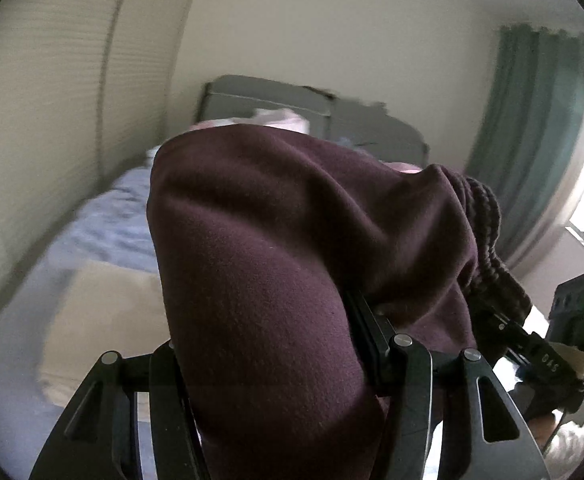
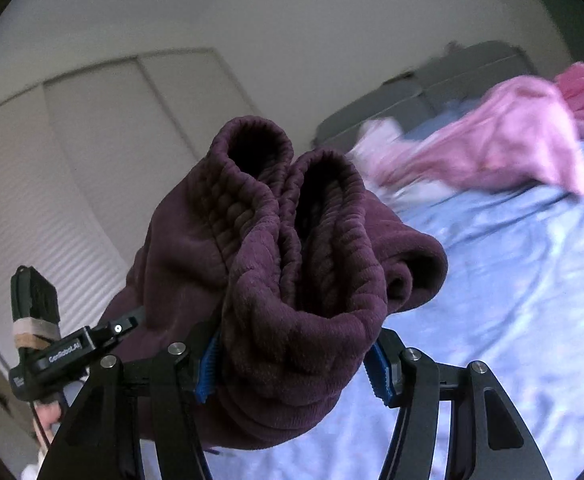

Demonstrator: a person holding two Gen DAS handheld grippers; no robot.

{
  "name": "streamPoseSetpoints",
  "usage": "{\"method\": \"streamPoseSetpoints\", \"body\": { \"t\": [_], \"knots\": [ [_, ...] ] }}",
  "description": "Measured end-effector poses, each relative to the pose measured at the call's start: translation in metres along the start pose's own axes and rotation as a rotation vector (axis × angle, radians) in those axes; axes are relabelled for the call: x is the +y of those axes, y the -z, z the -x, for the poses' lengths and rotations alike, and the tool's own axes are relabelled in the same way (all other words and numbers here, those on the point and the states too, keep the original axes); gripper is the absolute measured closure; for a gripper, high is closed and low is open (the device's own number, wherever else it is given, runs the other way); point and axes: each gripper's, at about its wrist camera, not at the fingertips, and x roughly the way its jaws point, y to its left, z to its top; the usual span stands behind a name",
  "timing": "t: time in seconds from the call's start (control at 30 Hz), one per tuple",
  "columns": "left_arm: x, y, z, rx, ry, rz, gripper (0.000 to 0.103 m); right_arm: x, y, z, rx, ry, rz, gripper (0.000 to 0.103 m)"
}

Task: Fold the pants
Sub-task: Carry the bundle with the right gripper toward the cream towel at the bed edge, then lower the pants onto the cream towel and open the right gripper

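With my left claw [image 1: 276, 364] and right claw [image 2: 292, 360] both clamped on the pants [image 2: 284, 264] above the bed [image 2: 512, 280], the thick bunched cloth could slip from these 2 grips.

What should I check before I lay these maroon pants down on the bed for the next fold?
1. Left gripper clamped on the maroon pants: ok, fabric fills its jaws.
2. Right gripper clamped on the ribbed cuffs: ok, both blue pads press the bunched cloth.
3. Two cuffs together: ok, side by side in the right wrist view.
4. Pants clear of the bed: cannot tell; the lower part is hidden.
5. Landing spot free: not ok, a pink garment and a tan pillow lie on the blue sheet.
6. Fabric flat: not ok, it is bunched.
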Motion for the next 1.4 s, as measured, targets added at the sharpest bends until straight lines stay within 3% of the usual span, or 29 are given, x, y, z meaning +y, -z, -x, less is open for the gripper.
{"method": "streamPoseSetpoints", "body": {
  "t": [0.17, 0.43, 0.57, 0.6, 0.63, 0.67, 0.7, 0.73, 0.77, 0.83, 0.93, 1.0, 1.03, 1.07, 1.13, 1.27, 1.3, 1.33, 1.4],
  "knots": [
    [0.091, -0.004, -0.015, 0.011, -0.068, 0.042, 0.048, 0.046, 0.027, -0.075, 0.068, -0.054, 0.023, 0.045],
    [0.197, -0.006, -0.070, 0.069, -0.185, 0.084, 0.048, 0.102, 0.076, -0.171, 0.151, -0.054, 0.095, 0.045],
    [0.241, 0.025, -0.131, 0.189, -0.195, 0.198, 0.044, 0.109, 0.108, -0.212, 0.219, -0.010, 0.123, 0.045],
    [0.247, 0.041, -0.148, 0.233, -0.196, 0.211, 0.041, 0.105, 0.118, -0.219, 0.246, 0.012, 0.118, 0.044],
    [0.256, 0.054, -0.160, 0.249, -0.203, 0.231, 0.030, 0.098, 0.129, -0.226, 0.276, 0.045, 0.112, 0.044],
    [0.260, 0.065, -0.160, 0.211, -0.230, 0.244, 0.019, 0.090, 0.136, -0.234, 0.299, 0.070, 0.110, 0.043],
    [0.263, 0.072, -0.153, 0.168, -0.282, 0.238, 0.000, 0.083, 0.144, -0.238, 0.329, 0.073, 0.108, 0.040],
    [0.267, 0.076, -0.149, 0.143, -0.297, 0.244, 0.000, 0.077, 0.146, -0.239, 0.342, 0.059, 0.107, 0.037],
    [0.268, 0.080, -0.147, 0.140, -0.281, 0.260, 0.000, 0.073, 0.146, -0.244, 0.342, 0.039, 0.098, 0.032],
    [0.258, 0.077, -0.142, 0.143, -0.320, 0.227, 0.000, 0.062, 0.139, -0.251, 0.376, -0.003, 0.058, 0.022],
    [0.231, 0.066, -0.121, 0.130, -0.476, 0.100, 0.000, 0.060, 0.136, -0.246, 0.407, -0.014, 0.044, 0.019],
    [0.203, 0.057, -0.097, 0.055, -0.588, -0.018, 0.000, 0.060, 0.133, -0.236, 0.414, -0.024, 0.044, 0.019],
    [0.199, 0.054, -0.081, 0.009, -0.596, -0.046, 0.000, 0.062, 0.133, -0.229, 0.410, -0.040, 0.046, 0.018],
    [0.186, 0.051, -0.063, -0.045, -0.583, -0.062, 0.000, 0.064, 0.135, -0.221, 0.402, -0.060, 0.057, 0.017],
    [0.161, 0.047, -0.039, -0.118, -0.479, -0.088, 0.000, 0.067, 0.130, -0.200, 0.363, -0.083, 0.076, 0.014],
    [0.112, 0.023, -0.076, -0.122, -0.438, -0.167, 0.001, 0.061, 0.116, -0.148, 0.242, -0.058, 0.106, 0.013],
    [0.104, 0.018, -0.094, -0.108, -0.435, -0.155, 0.008, 0.058, 0.111, -0.136, 0.211, -0.014, 0.116, 0.013],
    [0.101, 0.014, -0.114, -0.073, -0.425, -0.123, 0.021, 0.055, 0.106, -0.129, 0.190, 0.043, 0.130, 0.013],
    [0.094, 0.015, -0.140, -0.005, -0.377, -0.054, 0.033, 0.052, 0.093, -0.128, 0.174, 0.128, 0.167, 0.013]
  ]
}}
